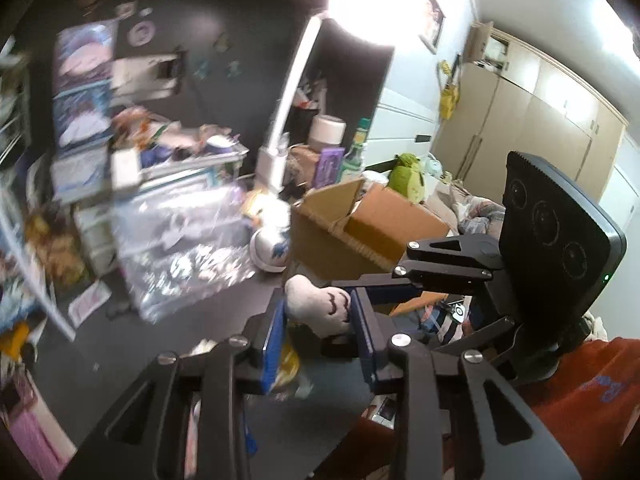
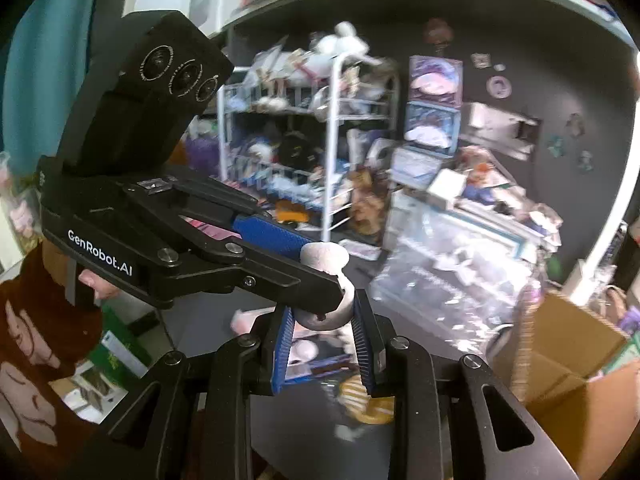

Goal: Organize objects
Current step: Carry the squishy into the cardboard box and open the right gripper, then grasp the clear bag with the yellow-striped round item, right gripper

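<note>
Left wrist view shows the left hand-held gripper [image 1: 318, 320] with its blue pads pressed against a small cream plush toy [image 1: 320, 308] that has dark stitched marks on its face. The right hand-held gripper [image 1: 360, 284] reaches in from the right side of that frame, and its fingers meet the same toy. From the right wrist view the picture matches: the right hand-held gripper [image 2: 322, 322] has the plush toy [image 2: 326, 312] between its ribbed pads, while the left hand-held gripper [image 2: 316, 264] comes in from the left and clamps the toy's upper part. So both are narrowed onto one soft toy, held in the air above the dark tabletop [image 1: 192, 320]; whether each grip is firm I cannot tell, because blur softens the contact.

An open cardboard box [image 1: 360, 224] stands just behind the toy in the left view and low at the right edge in the other [image 2: 568, 344]. A white wire rack [image 2: 316, 140] full of small items, a clear plastic bag [image 1: 188, 248] and a white desk lamp [image 1: 288, 92] crowd the rest.

My judgement is that the tidying is at an early or middle stage: one toy is lifted and seems to be passing between hands, yet clutter lies everywhere, so nearly all the sorting remains. The box looks a likely destination, though nothing confirms that.
</note>
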The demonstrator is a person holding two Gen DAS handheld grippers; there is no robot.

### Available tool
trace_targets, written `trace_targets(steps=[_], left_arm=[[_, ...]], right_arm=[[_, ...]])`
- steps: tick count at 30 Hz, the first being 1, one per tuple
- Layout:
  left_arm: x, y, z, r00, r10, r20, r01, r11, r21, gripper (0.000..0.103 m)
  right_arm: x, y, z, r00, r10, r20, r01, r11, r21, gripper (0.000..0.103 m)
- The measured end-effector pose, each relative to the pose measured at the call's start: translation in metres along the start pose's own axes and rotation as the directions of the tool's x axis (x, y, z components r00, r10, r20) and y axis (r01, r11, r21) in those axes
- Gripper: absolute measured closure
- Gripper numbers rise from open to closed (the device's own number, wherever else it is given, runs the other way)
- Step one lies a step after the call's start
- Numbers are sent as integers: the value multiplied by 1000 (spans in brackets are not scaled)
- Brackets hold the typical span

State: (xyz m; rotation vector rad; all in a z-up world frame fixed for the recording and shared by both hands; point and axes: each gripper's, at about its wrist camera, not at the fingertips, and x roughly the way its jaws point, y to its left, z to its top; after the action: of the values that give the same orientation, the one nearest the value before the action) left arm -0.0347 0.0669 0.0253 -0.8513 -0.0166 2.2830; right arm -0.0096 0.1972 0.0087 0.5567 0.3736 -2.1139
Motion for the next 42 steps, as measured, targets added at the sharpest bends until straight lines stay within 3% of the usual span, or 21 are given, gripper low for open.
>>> trace_targets(steps=[8,16,19,21,22,23,27,31,36,42], left_arm=[[67,-38,66,994,-58,-88,65,994,87,74],[142,-40,91,958,-99,-270,109,994,24,74],[153,-43,92,952,-61,-301,77,996,39,61],[151,-45,92,956,-37,-290,56,997,58,37],[147,-45,93,960,-33,-277,52,997,61,31],[137,-46,94,968,-34,-249,51,997,62,27],[106,-36,96,988,-18,-154,27,998,61,24],[55,-22,85,997,65,-29,-63,996,64,20],[0,6,50,986,149,73,-151,988,27,15],[-42,53,-12,957,263,123,-256,964,-71,11]], right_arm=[[-36,-68,2,989,-140,-48,144,985,93,80],[-30,-129,-10,958,-160,-236,211,955,208,79],[-23,-138,-16,940,-163,-301,233,949,214,73],[-25,-139,-21,931,-182,-317,255,945,206,61],[-26,-138,-22,928,-189,-320,263,943,202,52],[-28,-137,-23,928,-195,-317,267,942,202,49],[-40,-124,-19,943,-214,-253,268,942,202,48],[-50,-91,-6,977,-163,-138,191,957,218,48],[-39,-38,5,996,-76,-41,83,971,225,48],[7,10,-3,999,-11,-48,24,957,290,45]])
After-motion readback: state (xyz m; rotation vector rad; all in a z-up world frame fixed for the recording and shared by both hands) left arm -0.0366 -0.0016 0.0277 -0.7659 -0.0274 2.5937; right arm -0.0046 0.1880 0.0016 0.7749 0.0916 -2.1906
